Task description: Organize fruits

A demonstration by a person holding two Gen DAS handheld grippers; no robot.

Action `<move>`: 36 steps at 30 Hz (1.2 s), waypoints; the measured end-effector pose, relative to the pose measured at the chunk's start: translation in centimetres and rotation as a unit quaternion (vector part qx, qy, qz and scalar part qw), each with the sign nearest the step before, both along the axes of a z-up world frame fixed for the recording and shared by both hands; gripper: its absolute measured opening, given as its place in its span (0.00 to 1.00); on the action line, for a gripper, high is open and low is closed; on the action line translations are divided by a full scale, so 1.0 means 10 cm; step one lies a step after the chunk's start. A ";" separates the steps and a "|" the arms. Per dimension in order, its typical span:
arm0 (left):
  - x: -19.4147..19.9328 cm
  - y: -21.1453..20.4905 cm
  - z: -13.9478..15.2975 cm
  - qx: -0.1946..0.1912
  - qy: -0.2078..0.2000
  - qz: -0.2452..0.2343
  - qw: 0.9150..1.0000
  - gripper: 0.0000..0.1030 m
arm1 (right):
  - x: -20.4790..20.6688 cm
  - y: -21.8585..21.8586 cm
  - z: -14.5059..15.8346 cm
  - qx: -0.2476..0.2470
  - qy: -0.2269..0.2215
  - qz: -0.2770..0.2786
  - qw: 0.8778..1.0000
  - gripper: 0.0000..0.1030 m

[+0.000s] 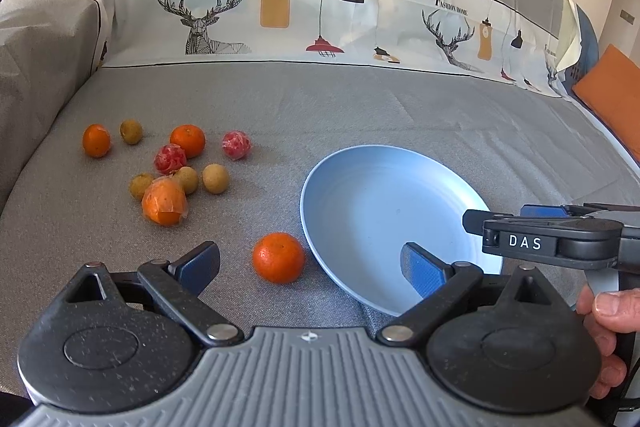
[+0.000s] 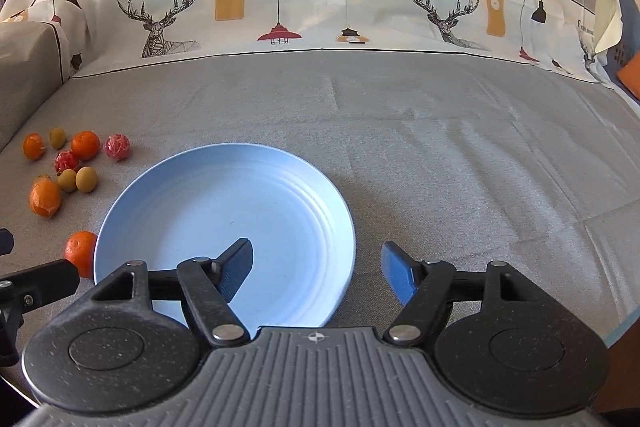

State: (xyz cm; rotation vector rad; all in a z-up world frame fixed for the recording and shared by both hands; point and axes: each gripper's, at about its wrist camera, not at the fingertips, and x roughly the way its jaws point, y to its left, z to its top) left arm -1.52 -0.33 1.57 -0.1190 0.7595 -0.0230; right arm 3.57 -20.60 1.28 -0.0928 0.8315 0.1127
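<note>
plate (image 2: 224, 195) centre on cloth (image 2: 440, 147), fruit cluster (image 2: 68, 167) to its left, one mandarin (image 2: 80, 251) touching plate's left rim

Bare grey cloth (image 2: 460, 167) right of plate (image 2: 280, 163)

A grey cloth-covered surface (image 1: 360, 115) carries a pale blue plate (image 1: 372, 195) (nothing on it) and, left of the left hand-held gripper (image 1: 312, 267), loose fruits (image 1: 176, 171) and one tangerine (image 1: 278, 257) ahead.

Soft, even daylight, faint shadows, sharp focus, fisheye bending at edges.
</note>
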 end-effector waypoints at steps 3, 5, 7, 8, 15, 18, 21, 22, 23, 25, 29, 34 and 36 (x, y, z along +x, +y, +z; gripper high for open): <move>0.00 0.00 -0.01 0.000 0.000 -0.001 1.000 0.96 | 0.00 0.00 0.01 0.001 0.000 0.002 1.000 0.71; 0.00 0.00 -0.01 0.000 0.000 0.000 1.000 0.96 | 0.00 0.01 0.03 0.004 0.002 0.006 1.000 0.71; 0.00 0.00 -0.01 0.000 0.000 0.000 1.000 0.96 | 0.00 0.02 0.03 0.005 0.003 0.008 1.000 0.71; 0.00 0.00 -0.01 0.000 0.000 0.000 1.000 0.96 | 0.00 0.01 0.04 0.007 0.003 0.009 1.000 0.71; 0.00 0.00 -0.01 0.001 0.000 -0.001 1.000 0.96 | 0.00 -0.01 0.05 0.011 -0.001 0.002 1.000 0.70; 0.00 -0.01 -0.03 0.002 0.000 -0.001 1.000 0.96 | 0.00 0.01 0.07 0.016 -0.006 0.005 1.000 0.70; 0.01 0.00 -0.03 0.002 0.000 -0.001 1.000 0.96 | -0.01 0.02 0.09 0.019 -0.013 0.009 1.000 0.68; 0.01 -0.01 -0.03 0.002 0.000 -0.001 1.000 0.96 | -0.02 0.03 0.09 0.018 -0.016 0.010 1.000 0.68; 0.00 0.00 -0.03 0.002 0.000 -0.001 1.000 0.96 | -0.02 0.03 0.10 0.018 -0.021 0.010 1.000 0.68; 0.00 -0.01 -0.03 0.002 0.000 -0.001 1.000 0.96 | -0.04 0.03 0.11 0.017 -0.032 0.009 0.999 0.68; 0.00 0.00 -0.03 0.002 0.000 -0.001 1.000 0.96 | -0.05 0.01 0.15 0.021 -0.052 0.000 0.998 0.68; 0.00 -0.01 -0.03 0.002 0.000 -0.001 1.000 0.96 | -0.06 0.00 0.17 0.018 -0.068 -0.007 0.997 0.68; 0.00 -0.01 -0.03 0.001 0.000 -0.001 1.000 0.96 | -0.06 0.00 0.18 0.018 -0.069 -0.008 0.997 0.68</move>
